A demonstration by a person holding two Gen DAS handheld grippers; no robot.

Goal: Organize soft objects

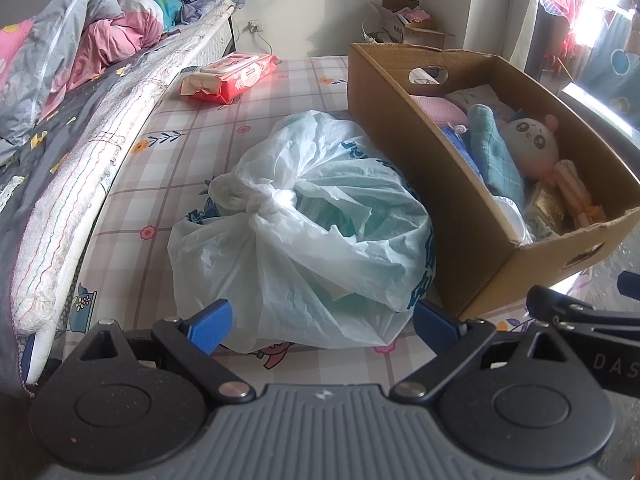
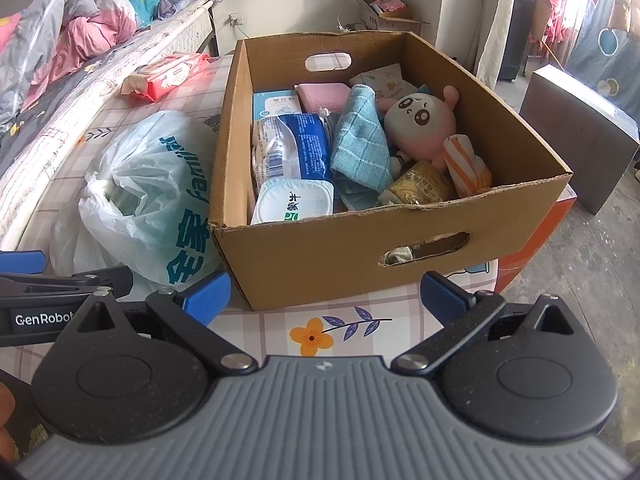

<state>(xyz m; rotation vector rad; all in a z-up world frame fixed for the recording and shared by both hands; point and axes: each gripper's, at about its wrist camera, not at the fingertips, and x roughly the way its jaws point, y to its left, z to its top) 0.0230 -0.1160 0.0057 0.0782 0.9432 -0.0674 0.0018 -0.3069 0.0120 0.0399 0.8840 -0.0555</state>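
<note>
A cardboard box (image 2: 340, 252) sits on the checked floral cloth and holds a pink plush doll (image 2: 424, 124), a teal cloth (image 2: 360, 140), a blue-and-white packet (image 2: 292, 148), a white tub (image 2: 296, 202) and other soft items. Left of the box lies a knotted white plastic bag (image 1: 304, 220) (image 2: 148, 196) with teal print. My left gripper (image 1: 322, 322) is open, its blue pads on either side of the bag's near edge. My right gripper (image 2: 326, 292) is open too, just in front of the box's near wall, holding nothing.
A red wet-wipes pack (image 1: 232, 74) lies further back on the cloth. A bed with a rumpled pink-and-grey quilt (image 1: 68, 40) runs along the left. A second open carton (image 2: 384, 10) stands by the far wall. A dark cabinet (image 2: 580, 128) is on the right.
</note>
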